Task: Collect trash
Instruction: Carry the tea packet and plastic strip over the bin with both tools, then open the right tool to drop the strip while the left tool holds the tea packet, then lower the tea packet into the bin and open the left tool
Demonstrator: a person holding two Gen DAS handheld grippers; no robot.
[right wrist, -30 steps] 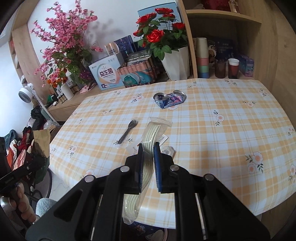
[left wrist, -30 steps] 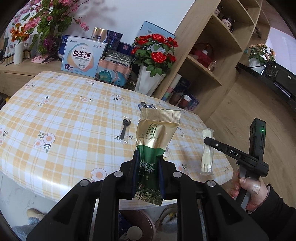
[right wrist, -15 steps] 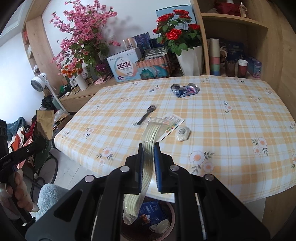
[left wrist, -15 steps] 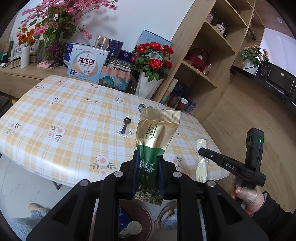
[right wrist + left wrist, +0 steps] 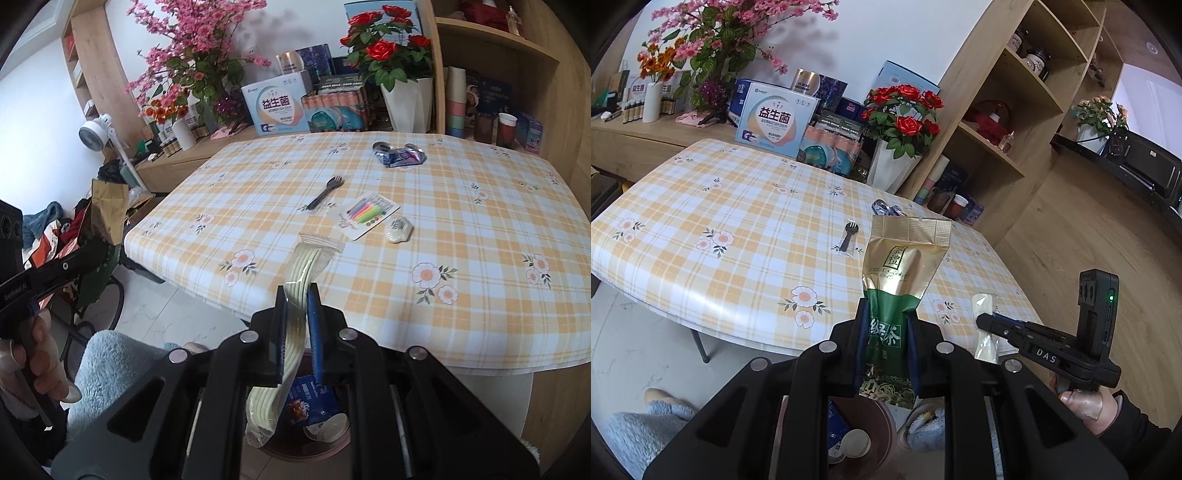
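Note:
My left gripper (image 5: 886, 325) is shut on a gold and green tea pouch (image 5: 901, 266), held upright off the table's near edge. My right gripper (image 5: 298, 302) is shut on a clear packet of pale plastic forks (image 5: 291, 325); the packet also shows in the left wrist view (image 5: 985, 325). Both sit above a brown trash bin (image 5: 321, 421) on the floor holding a blue wrapper and a cup; it also shows in the left wrist view (image 5: 860, 432). On the checked table (image 5: 461, 229) lie a black fork (image 5: 325, 192), a crushed can (image 5: 399, 155), a colourful card (image 5: 367, 214) and a small white piece (image 5: 398, 229).
White vase of red roses (image 5: 897, 147), boxes (image 5: 775, 118) and pink flowers stand behind the table. Wooden shelves (image 5: 1008, 110) rise at the right. A fan (image 5: 94, 129) and clutter are at the left. A slippered foot (image 5: 646, 424) is on the floor.
Both grippers have drawn back from the table with their loads and now hang off its near edge over the bin. The table looks farther away.

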